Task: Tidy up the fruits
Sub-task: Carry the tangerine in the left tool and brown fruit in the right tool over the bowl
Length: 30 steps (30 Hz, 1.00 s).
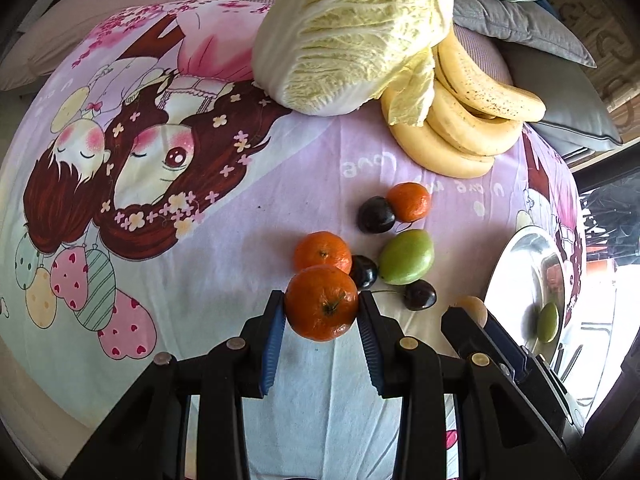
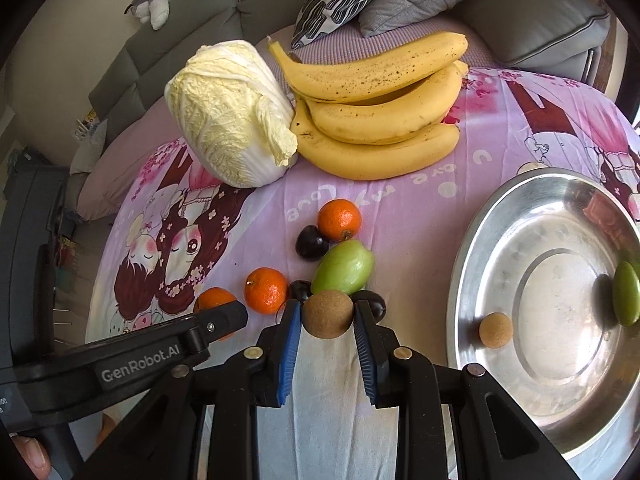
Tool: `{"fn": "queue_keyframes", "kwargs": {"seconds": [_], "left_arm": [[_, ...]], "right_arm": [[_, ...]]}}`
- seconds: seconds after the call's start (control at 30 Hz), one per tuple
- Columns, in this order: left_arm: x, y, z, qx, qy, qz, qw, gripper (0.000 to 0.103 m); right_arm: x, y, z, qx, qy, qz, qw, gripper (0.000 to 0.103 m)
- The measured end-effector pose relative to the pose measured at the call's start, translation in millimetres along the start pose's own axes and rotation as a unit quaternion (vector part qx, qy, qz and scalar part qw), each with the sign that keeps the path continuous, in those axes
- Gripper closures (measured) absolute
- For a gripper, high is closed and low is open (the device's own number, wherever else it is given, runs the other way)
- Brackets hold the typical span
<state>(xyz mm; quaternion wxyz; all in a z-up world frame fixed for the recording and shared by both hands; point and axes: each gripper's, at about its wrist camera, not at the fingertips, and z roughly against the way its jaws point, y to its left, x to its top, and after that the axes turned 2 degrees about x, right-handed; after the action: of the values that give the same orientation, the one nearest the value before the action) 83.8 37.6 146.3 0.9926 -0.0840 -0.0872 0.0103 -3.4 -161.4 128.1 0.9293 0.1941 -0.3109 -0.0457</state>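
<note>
My left gripper (image 1: 322, 308) is shut on an orange tangerine (image 1: 322, 302), held just above the cloth. My right gripper (image 2: 327, 314) is shut on a small brown round fruit (image 2: 327, 313). Loose on the cloth lie two more tangerines (image 2: 266, 290) (image 2: 339, 219), a green fruit (image 2: 342, 266) and dark cherries (image 2: 311, 242). To the right stands a steel plate (image 2: 480, 240) holding a brown fruit (image 2: 496, 330) and a green fruit (image 2: 626, 298). In the left wrist view the plate (image 1: 516, 264) is at the right edge.
A napa cabbage (image 2: 230, 114) and a bunch of bananas (image 2: 376, 108) lie at the back of the cartoon-print cloth (image 2: 420, 200). Grey cushions (image 2: 520, 12) and a sofa are behind. The left gripper's body (image 2: 140, 360) crosses the lower left of the right wrist view.
</note>
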Motion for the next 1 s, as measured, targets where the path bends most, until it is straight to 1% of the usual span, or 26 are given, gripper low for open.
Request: {"fn": "queue_keyframes", "kwargs": {"seconds": [0.23, 0.53, 0.8, 1.0], "left_arm": [[11.3, -29.7, 3.1, -0.014, -0.003, -0.021, 0.9997, 0.065], [18.0, -77.9, 2.2, -0.025, -0.003, -0.070, 0.9972, 0.065], [16.9, -108.2, -5.4, -0.040, 0.007, -0.099, 0.9942, 0.065], [5.4, -132.8, -13.5, -0.039, 0.016, -0.131, 0.9905, 0.065]], "right_arm": [[8.4, -20.8, 14.8, -0.018, -0.021, -0.023, 0.999, 0.074], [13.8, -58.5, 22.7, -0.025, -0.031, -0.069, 0.997, 0.074], [18.3, -100.9, 35.2, -0.046, -0.047, -0.119, 0.991, 0.074], [18.2, -137.7, 44.9, -0.059, -0.054, -0.164, 0.983, 0.074]]}}
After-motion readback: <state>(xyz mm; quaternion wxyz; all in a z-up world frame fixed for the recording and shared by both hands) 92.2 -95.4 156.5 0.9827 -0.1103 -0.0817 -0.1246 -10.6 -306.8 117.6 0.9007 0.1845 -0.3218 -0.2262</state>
